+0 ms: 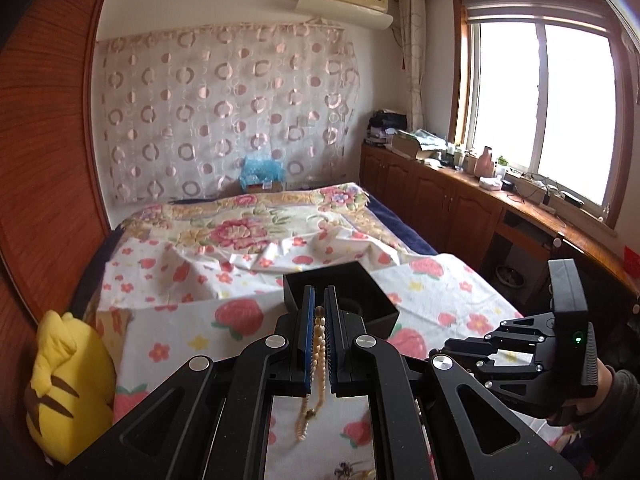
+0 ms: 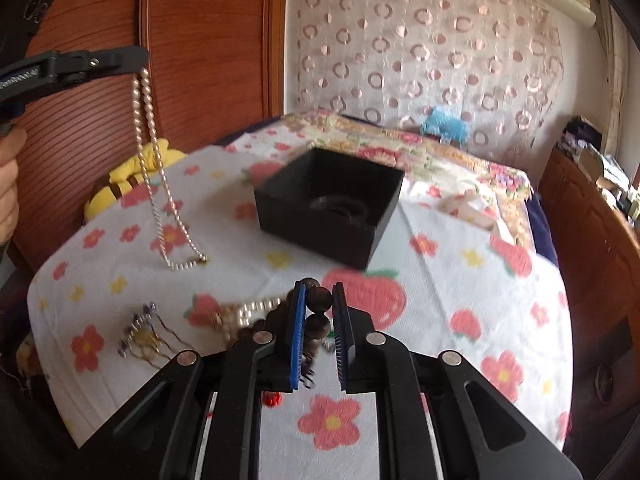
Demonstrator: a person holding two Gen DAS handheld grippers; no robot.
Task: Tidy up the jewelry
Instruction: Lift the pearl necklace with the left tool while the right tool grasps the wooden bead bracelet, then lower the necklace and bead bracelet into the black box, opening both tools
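On the far left, the left tongs (image 2: 140, 65) are clamped tight on a pearl necklace (image 2: 160, 168), up high. Most of the strand dangles below them, and its bottom loop looks like it's touching or just grazing the flowery bed sheet (image 2: 440, 280). My worry is that the hanging end swings on the way over and snags the rim of the black box (image 2: 328, 204), or drapes half in, half out.

In the middle, there's a hair comb with purple beads (image 2: 138, 334) and another pearl piece (image 2: 256, 308) lying on the sheet, near the front. If the dark beads drag across those, they could tangle and pull things along.

Then the right tongs (image 2: 319, 308), nearly closed and pinching a dark wooden bead bracelet (image 2: 318, 322). The beads are round and slick, and only one or two sit between the pads, so I'd guess it could roll out mid-carry.

The box sits further back on the bed, open, with something dark already inside. It's on soft bedding, so a bump could tip it.
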